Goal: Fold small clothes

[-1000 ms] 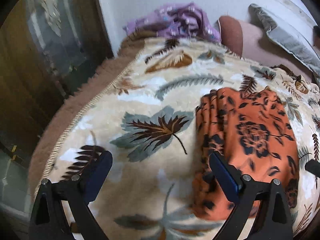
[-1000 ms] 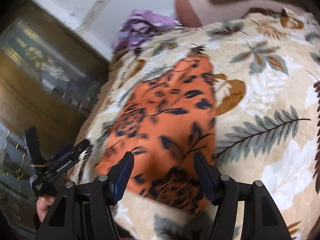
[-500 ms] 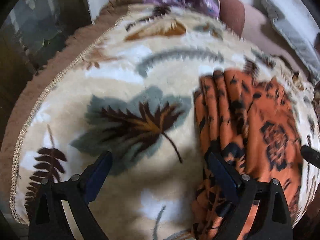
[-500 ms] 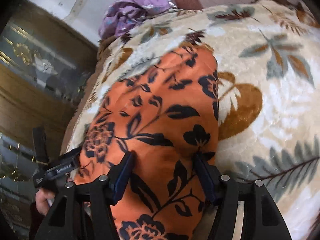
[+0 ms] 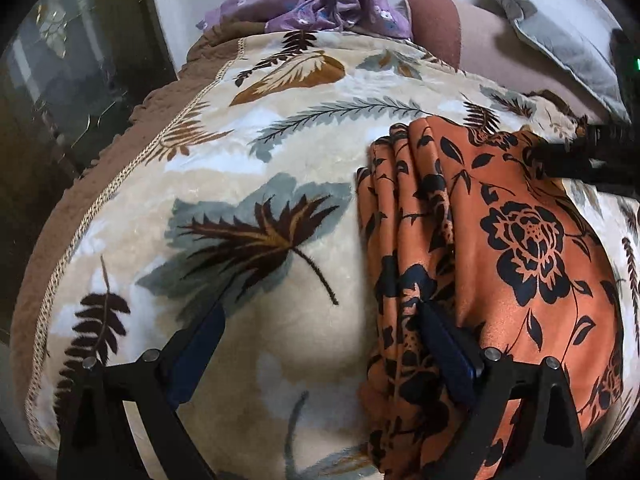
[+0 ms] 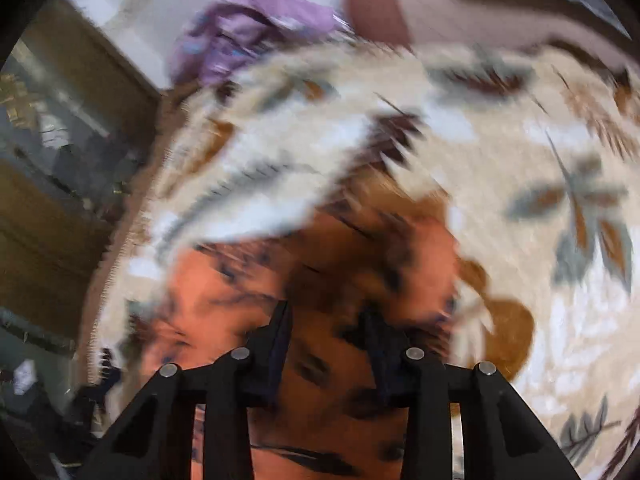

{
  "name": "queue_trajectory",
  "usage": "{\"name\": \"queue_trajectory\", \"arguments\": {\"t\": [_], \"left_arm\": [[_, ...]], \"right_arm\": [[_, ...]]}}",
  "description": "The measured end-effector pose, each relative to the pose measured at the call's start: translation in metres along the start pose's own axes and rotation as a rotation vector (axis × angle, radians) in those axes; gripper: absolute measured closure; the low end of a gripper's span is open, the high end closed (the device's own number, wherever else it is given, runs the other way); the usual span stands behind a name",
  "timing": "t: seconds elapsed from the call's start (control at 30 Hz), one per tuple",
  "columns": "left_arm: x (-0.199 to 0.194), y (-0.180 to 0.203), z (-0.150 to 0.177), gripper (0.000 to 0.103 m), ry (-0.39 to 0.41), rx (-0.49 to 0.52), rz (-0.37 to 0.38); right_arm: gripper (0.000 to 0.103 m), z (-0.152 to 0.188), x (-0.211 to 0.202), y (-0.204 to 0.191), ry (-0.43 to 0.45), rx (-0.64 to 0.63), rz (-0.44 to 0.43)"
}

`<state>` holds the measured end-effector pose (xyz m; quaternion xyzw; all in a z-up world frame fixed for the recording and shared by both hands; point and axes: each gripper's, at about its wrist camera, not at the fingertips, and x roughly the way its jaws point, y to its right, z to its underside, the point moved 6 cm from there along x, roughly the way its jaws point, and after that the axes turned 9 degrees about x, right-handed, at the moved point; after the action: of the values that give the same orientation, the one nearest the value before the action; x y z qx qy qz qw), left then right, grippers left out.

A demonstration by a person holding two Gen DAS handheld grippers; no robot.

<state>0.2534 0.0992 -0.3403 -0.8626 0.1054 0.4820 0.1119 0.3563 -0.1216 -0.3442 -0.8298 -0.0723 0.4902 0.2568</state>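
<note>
An orange garment with a black flower print lies on the leaf-patterned blanket. Its pleated left edge faces my left gripper, which is open; its right finger rests on that edge and its left finger is over bare blanket. In the blurred right wrist view my right gripper has its jaws narrowed around a raised fold of the orange garment. The right gripper also shows in the left wrist view, on the garment's far right edge.
A crumpled purple floral garment lies at the blanket's far end, also visible in the right wrist view. A brown cushion and a grey pillow lie beyond. The blanket's brown braided border runs along the left, beside dark glass-fronted furniture.
My right gripper's jaws have narrowed onto the orange garment and it is moving fast, lifting a fold. My left gripper has stayed open at the pleated edge.
</note>
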Motion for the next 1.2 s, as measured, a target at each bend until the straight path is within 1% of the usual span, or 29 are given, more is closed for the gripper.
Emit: {"name": "queue_trajectory", "arguments": {"t": [0.03,0.1,0.17,0.23,0.27,0.33,0.37,0.43,0.47,0.53,0.57,0.63,0.77,0.87,0.93,0.97,1.03,1.13,1.2], "left_arm": [[0.0,0.0,0.001,0.006,0.005,-0.003,-0.002],[0.0,0.001,0.002,0.006,0.024,0.005,-0.009],[0.0,0.003,0.004,0.006,0.057,0.015,-0.025],[0.001,0.003,0.008,0.004,0.093,0.0,-0.043],[0.002,0.002,0.01,0.004,0.094,-0.016,-0.046],[0.003,-0.001,0.012,0.0,0.092,-0.048,-0.046],[0.004,-0.001,0.013,0.0,0.08,-0.046,-0.047],[0.004,0.001,0.011,0.0,0.075,-0.025,-0.052],[0.003,0.002,0.01,0.0,0.079,-0.01,-0.063],[0.001,0.007,0.009,0.0,0.092,0.024,-0.1],[0.0,0.009,0.008,0.0,0.098,0.038,-0.116],[-0.001,0.009,0.008,0.0,0.101,0.047,-0.128],[0.001,0.007,0.009,0.0,0.093,0.02,-0.121],[0.0,0.008,0.009,0.0,0.098,0.027,-0.129],[0.0,0.008,0.01,0.0,0.096,0.026,-0.124],[0.0,0.009,0.01,0.0,0.094,0.025,-0.122],[0.001,0.009,0.01,0.0,0.093,0.027,-0.125],[0.002,0.008,0.009,0.0,0.093,0.024,-0.117],[0.003,0.007,0.009,0.0,0.092,0.023,-0.113]], "right_arm": [[0.064,-0.001,0.006,-0.015,-0.032,-0.008,-0.048],[0.064,0.002,0.019,-0.037,-0.065,-0.039,-0.081],[0.064,0.007,0.047,-0.05,-0.11,-0.044,-0.072],[0.063,0.01,0.077,-0.049,-0.17,-0.024,-0.046],[0.063,0.01,0.087,-0.047,-0.167,-0.006,-0.044],[0.063,0.006,0.083,-0.045,-0.157,0.026,-0.049],[0.063,0.006,0.077,-0.045,-0.155,0.034,-0.05],[0.063,0.01,0.059,-0.043,-0.139,0.036,-0.067],[0.063,0.013,0.042,-0.039,-0.122,0.052,-0.093],[0.063,0.021,0.017,-0.035,-0.087,0.072,-0.126],[0.063,0.028,-0.003,-0.028,-0.054,0.071,-0.133],[0.063,0.043,-0.029,-0.021,-0.027,0.056,-0.123],[0.063,0.083,-0.063,-0.002,-0.01,0.049,-0.087],[0.063,0.111,-0.065,0.014,-0.03,0.064,-0.068],[0.062,0.128,-0.047,0.028,-0.08,0.069,-0.035],[0.062,0.134,-0.036,0.032,-0.075,0.065,-0.034],[0.062,0.134,-0.032,0.031,-0.036,0.052,-0.039],[0.062,0.134,-0.031,0.028,-0.026,0.034,-0.018],[0.062,0.134,-0.03,0.028,-0.021,0.015,-0.029]]}}
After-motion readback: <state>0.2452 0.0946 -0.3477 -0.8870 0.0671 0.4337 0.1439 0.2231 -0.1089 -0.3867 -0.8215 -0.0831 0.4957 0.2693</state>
